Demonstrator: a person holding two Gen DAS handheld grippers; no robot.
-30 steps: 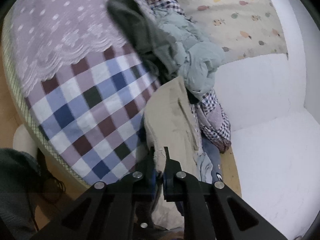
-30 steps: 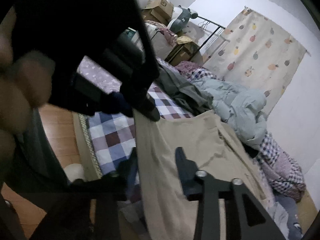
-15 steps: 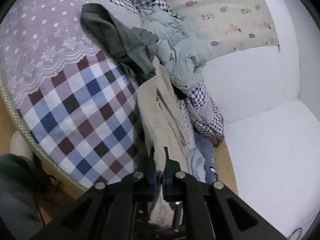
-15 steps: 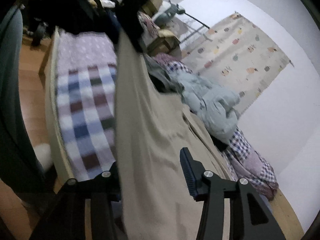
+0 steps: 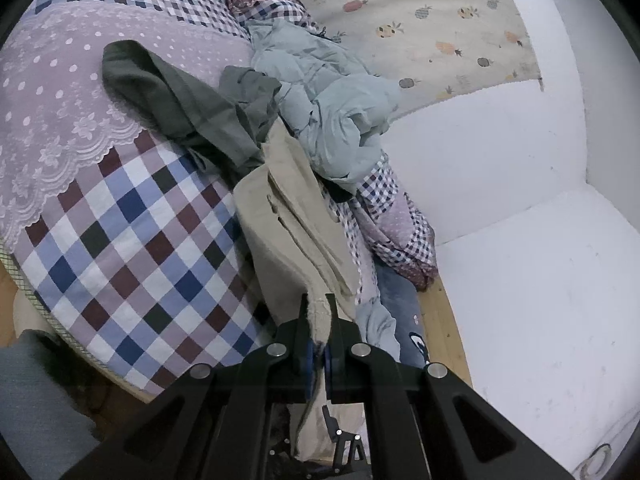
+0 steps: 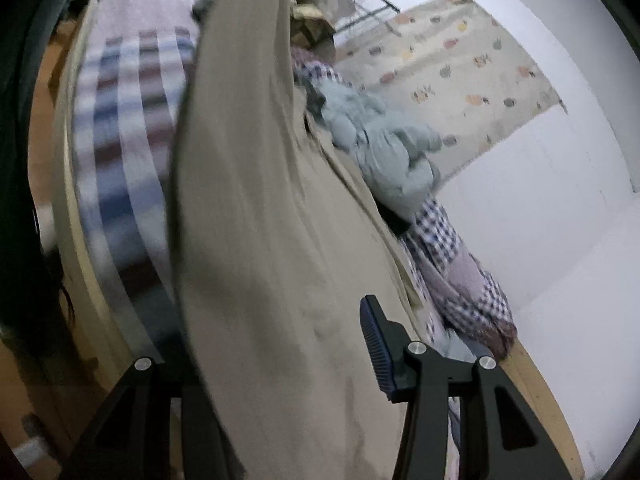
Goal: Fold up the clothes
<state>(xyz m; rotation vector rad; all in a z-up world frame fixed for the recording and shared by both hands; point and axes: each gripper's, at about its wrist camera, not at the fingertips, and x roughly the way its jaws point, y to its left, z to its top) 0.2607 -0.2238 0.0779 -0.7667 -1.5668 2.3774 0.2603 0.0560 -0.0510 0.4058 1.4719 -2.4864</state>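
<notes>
The room was a white-walled bedroom with a fruit-print curtain (image 5: 420, 20) hung on the far wall and a bed (image 5: 120, 240) covered by a blue, maroon and white checked sheet, with a lilac dotted lace cover (image 5: 52, 92) over its head end.

Left tongs (image 5: 318, 312): clenched on the edge of the beige garment (image 5: 288, 216), the cloth pinched between the two blue-padded fingers and rising up out of them. From that grip the beige garment ran away from the tongs across the edge of the bed toward the clothes pile, showing a long seam and flat folded layers.

Right tongs (image 6: 280, 344): released, the jaws standing wide apart. One ribbed blue pad (image 6: 376, 344) was exposed on the right side; the opposite finger was hidden behind the beige garment (image 6: 260, 220), which hung in a broad sheet between the jaws. No grip on the cloth was visible. This view was blurred.

Beyond the beige garment lay a dark green garment (image 5: 172, 104) spread over the lace cover, touching the beige cloth at its far end. Just beside it sat a crumpled pale blue-green garment (image 5: 332, 112), heaped against the curtain side. A small-checked quilt (image 5: 400, 232) trailed off the bed toward the wooden floor (image 5: 444, 328), near a blue cloth item (image 5: 400, 304) at the bed's foot.
</notes>
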